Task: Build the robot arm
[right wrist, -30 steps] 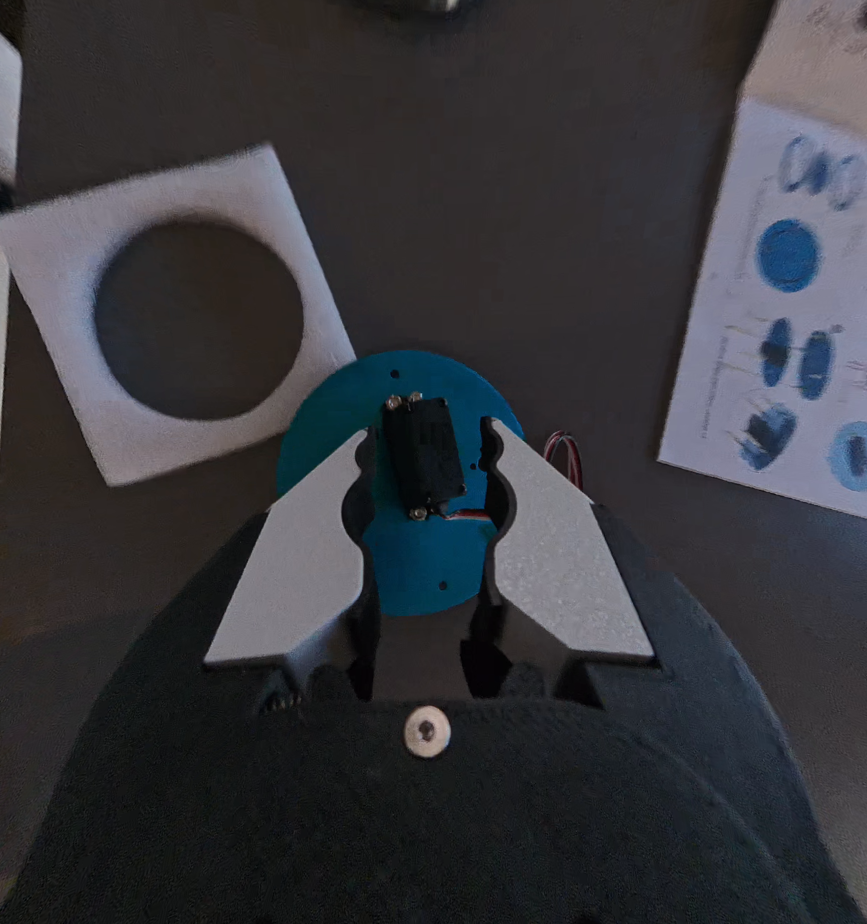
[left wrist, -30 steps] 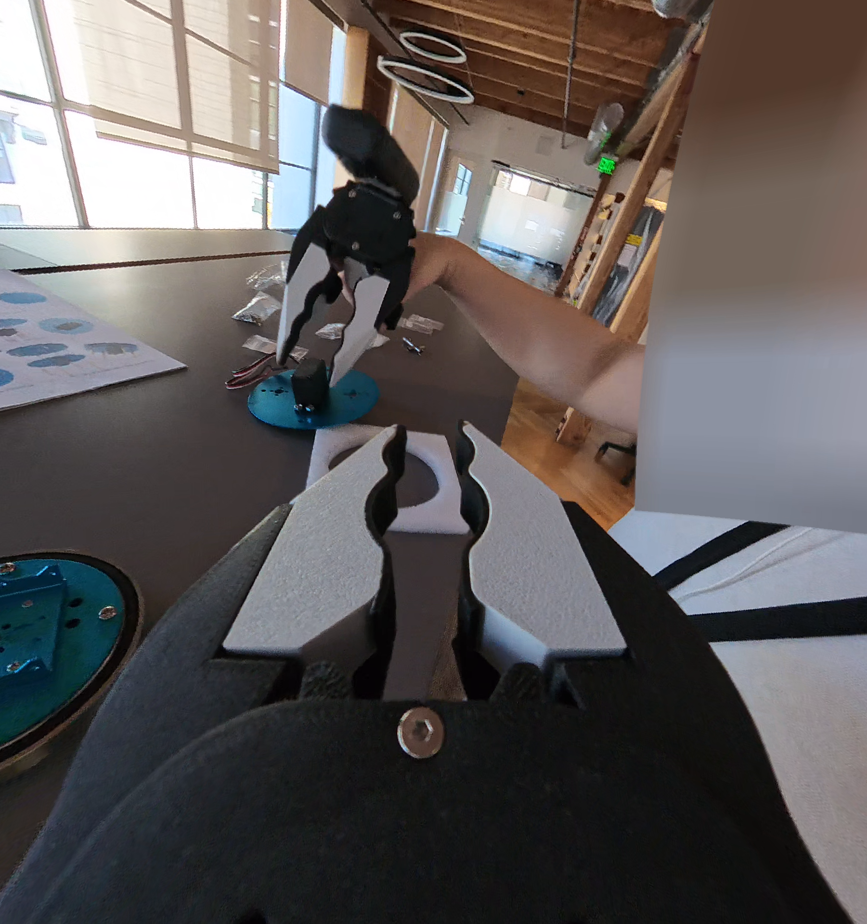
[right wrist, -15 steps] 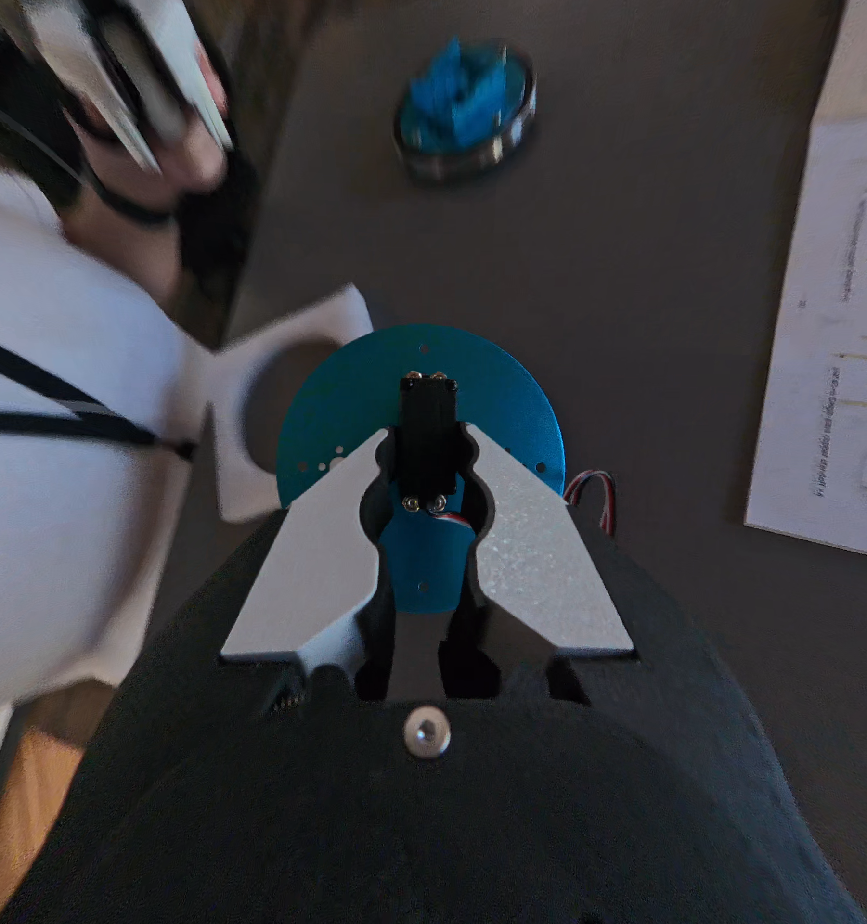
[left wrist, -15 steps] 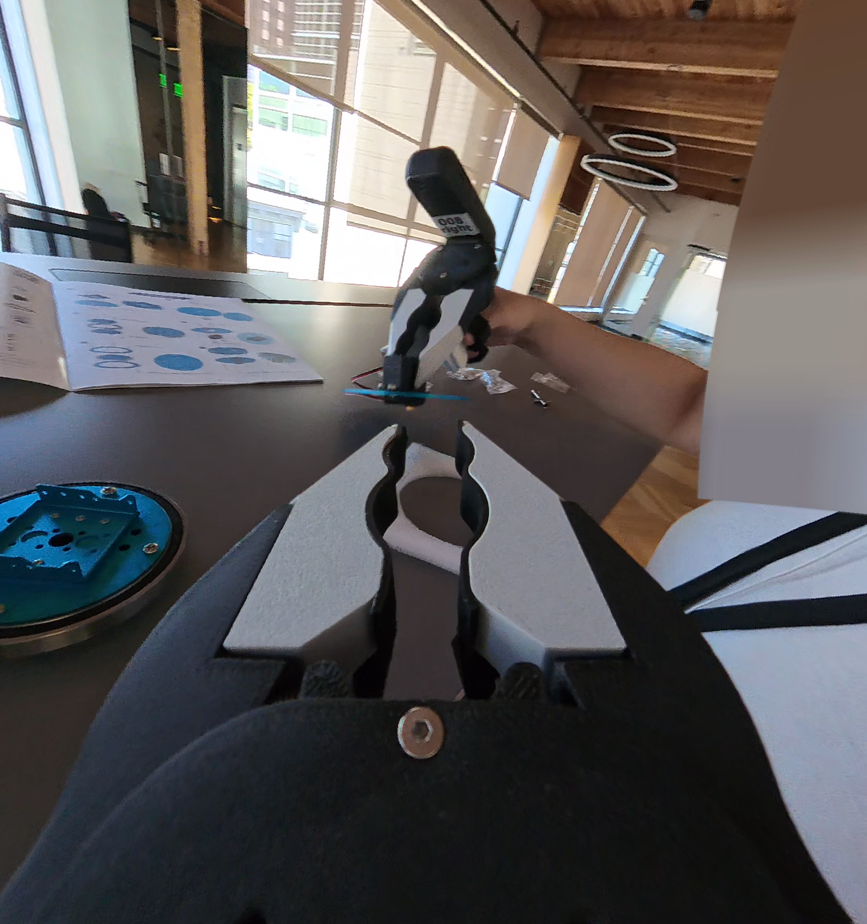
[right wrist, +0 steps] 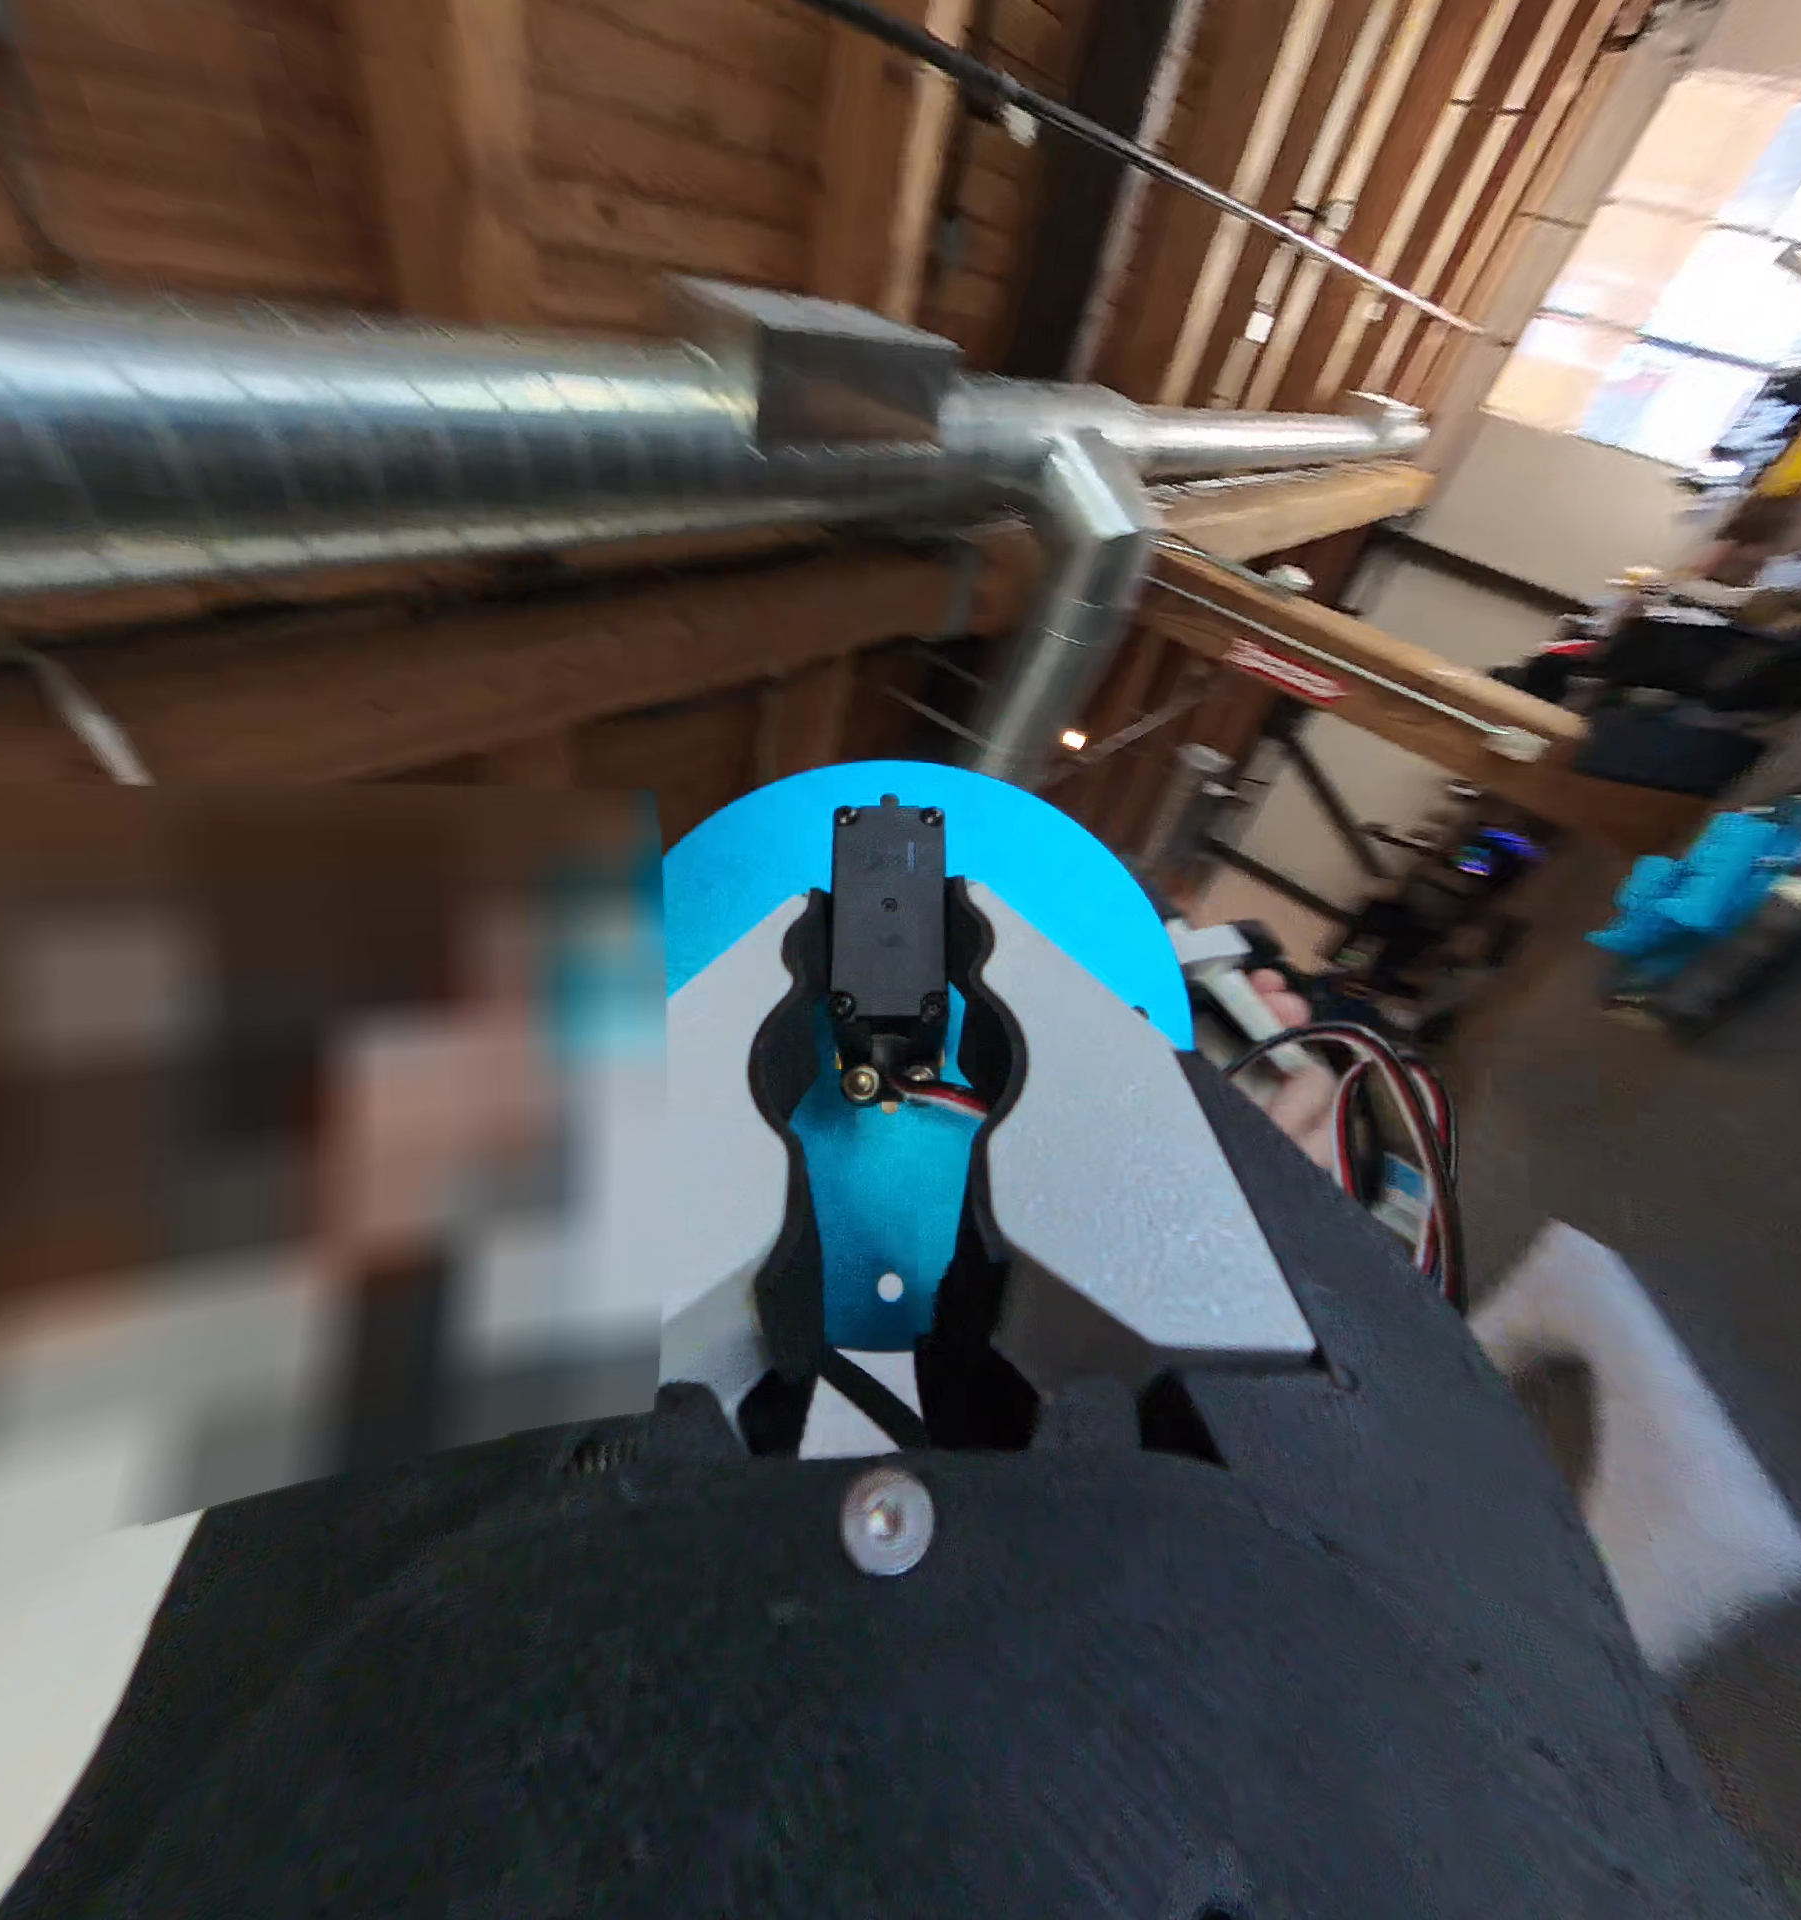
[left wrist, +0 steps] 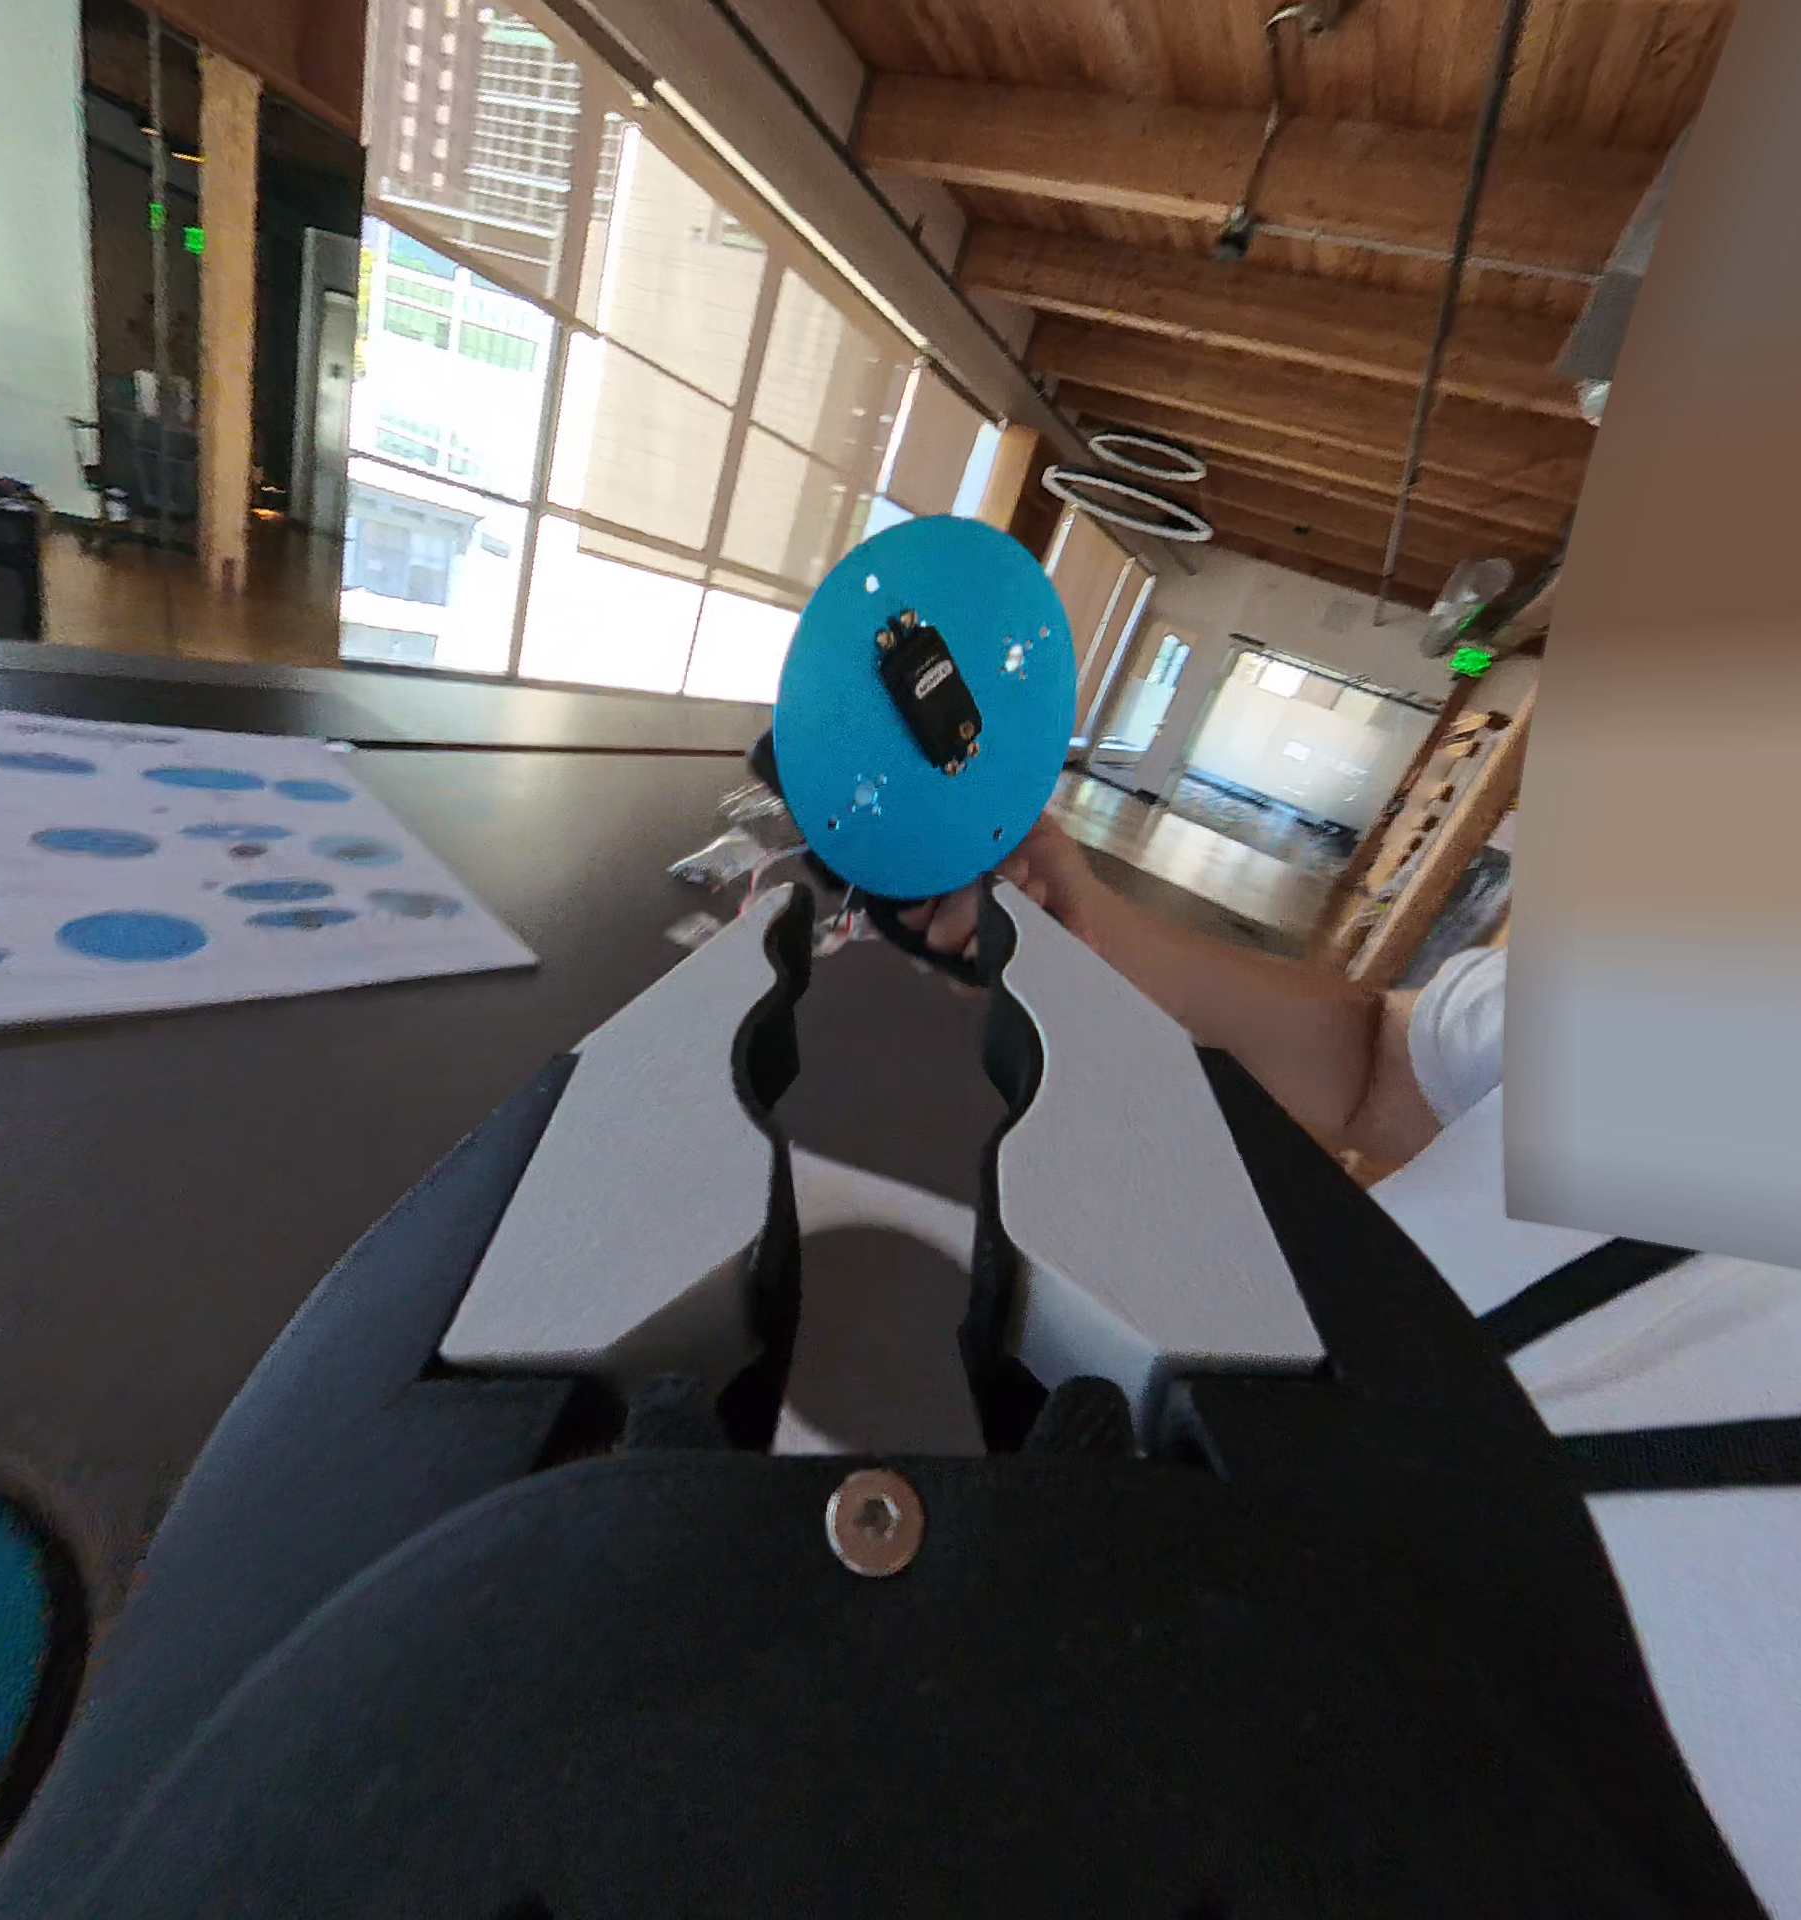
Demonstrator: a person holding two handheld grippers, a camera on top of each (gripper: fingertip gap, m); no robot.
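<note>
1. Right gripper (right wrist: 888,920): jaws clamped on black servo (right wrist: 885,909) bolted to blue disc (left wrist: 922,707), raised above desk (left wrist: 252,1122).
2. Left gripper (left wrist: 891,914): jaws apart, empty, above white foam square (left wrist: 875,1195).

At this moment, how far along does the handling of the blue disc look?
Done: the round blue metal disc is off the dark table. In hand: the right gripper clamps its black servo block. Left: the left gripper is open, holding nothing.

Servo (left wrist: 929,694) label, printed sheet (left wrist: 148,862), unreadable
</note>
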